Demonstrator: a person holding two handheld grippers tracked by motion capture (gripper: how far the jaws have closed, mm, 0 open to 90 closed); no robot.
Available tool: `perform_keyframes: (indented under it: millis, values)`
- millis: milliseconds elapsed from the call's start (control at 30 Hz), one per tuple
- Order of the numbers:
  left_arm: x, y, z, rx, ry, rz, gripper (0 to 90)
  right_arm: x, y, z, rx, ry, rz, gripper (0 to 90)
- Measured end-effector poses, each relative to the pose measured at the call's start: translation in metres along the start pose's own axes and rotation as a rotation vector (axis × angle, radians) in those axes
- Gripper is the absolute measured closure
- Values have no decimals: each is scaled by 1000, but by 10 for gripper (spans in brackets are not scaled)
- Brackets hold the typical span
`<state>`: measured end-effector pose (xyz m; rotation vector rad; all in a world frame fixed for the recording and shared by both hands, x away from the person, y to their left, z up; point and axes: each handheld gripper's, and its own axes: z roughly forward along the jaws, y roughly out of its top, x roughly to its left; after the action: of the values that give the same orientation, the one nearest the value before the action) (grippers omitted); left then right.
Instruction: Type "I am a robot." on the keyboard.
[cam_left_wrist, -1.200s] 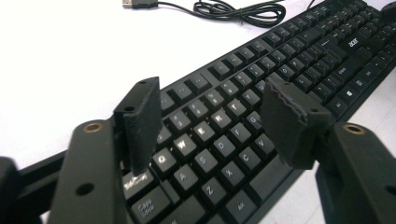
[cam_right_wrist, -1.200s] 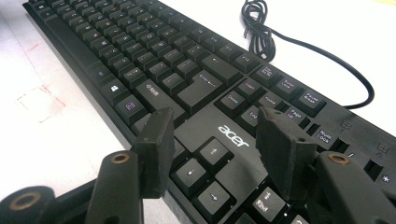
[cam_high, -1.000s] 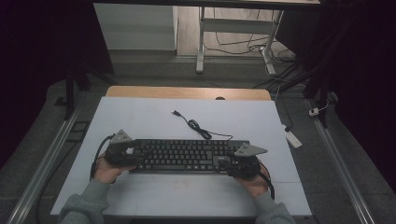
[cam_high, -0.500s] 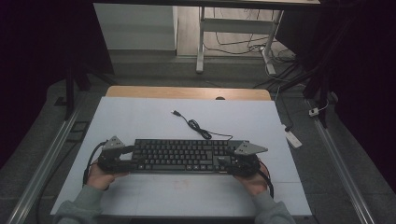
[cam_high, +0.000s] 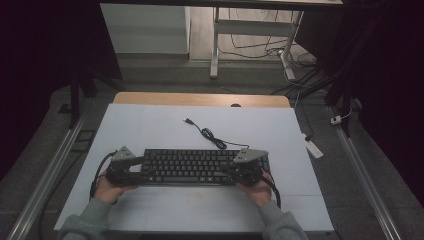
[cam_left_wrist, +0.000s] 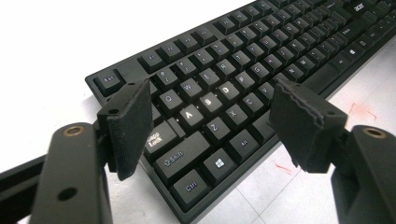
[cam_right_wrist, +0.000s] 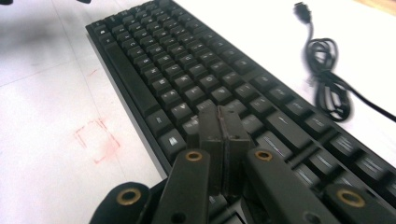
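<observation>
A: Start with the big picture. Where is the keyboard (cam_high: 197, 167)?

B: It lies flat on the white tabletop (cam_high: 150, 125), close to the person's edge, with its long axis running left to right across the high view. The key face is up, the Esc end toward the left gripper (cam_high: 122, 167) and the other end toward the right gripper (cam_high: 247, 167). Its cable (cam_high: 210, 135) trails off the far edge toward the middle of the tabletop and ends in a loose plug.

A: So each gripper has one end?

B: Yes, one at each short end, about equally near. Neither holds it. In the left gripper view the left gripper (cam_left_wrist: 210, 116) stands spread wide, its pads above the keys around Caps Lock and the bottom letter row, with nothing pinched between them.

A: And the right?

B: In the right gripper view the right gripper (cam_right_wrist: 220, 140) has just snapped closed, its pads pressed together on nothing, the tip pointing down the long axis over the bottom rows of keys. Whether the tip touches a key I cannot tell.

A: What does the next move turn on?

B: I judge it is that closed tip sitting just above one key: a short push down would press it.
</observation>
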<state>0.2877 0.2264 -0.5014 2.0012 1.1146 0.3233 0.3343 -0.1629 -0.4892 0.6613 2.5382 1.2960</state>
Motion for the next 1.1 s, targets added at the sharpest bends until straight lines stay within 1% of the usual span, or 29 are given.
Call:
perform_keyframes:
  millis: [33, 233, 300, 433, 600, 867, 933, 1033, 1100]
  values:
    - [0, 0, 0, 1, 0, 1, 303, 1, 2, 5, 13, 7, 0, 895]
    - [0, 0, 1, 5, -1, 5, 300, 8, 12, 26, 42, 36, -11, 896]
    - [-1, 0, 1, 6, -2, 7, 299, 11, 12, 34, 48, 45, -17, 895]
    - [0, 0, 1, 6, -2, 4, 295, 15, 14, 47, 80, 54, -29, 895]
    - [0, 0, 1, 6, -2, 3, 290, 14, 16, 54, 76, 55, -23, 894]
    - [0, 0, 0, 5, -3, 2, 288, 13, 15, 62, 87, 56, -17, 894]
    - [0, 0, 0, 4, -4, 3, 288, 13, 14, 64, 96, 52, -17, 894]
    - [0, 0, 0, 4, -2, 5, 288, 14, 13, 67, 99, 59, -13, 895]
    - [0, 0, 0, 5, -2, 4, 288, 14, 14, 68, 119, 53, -18, 896]
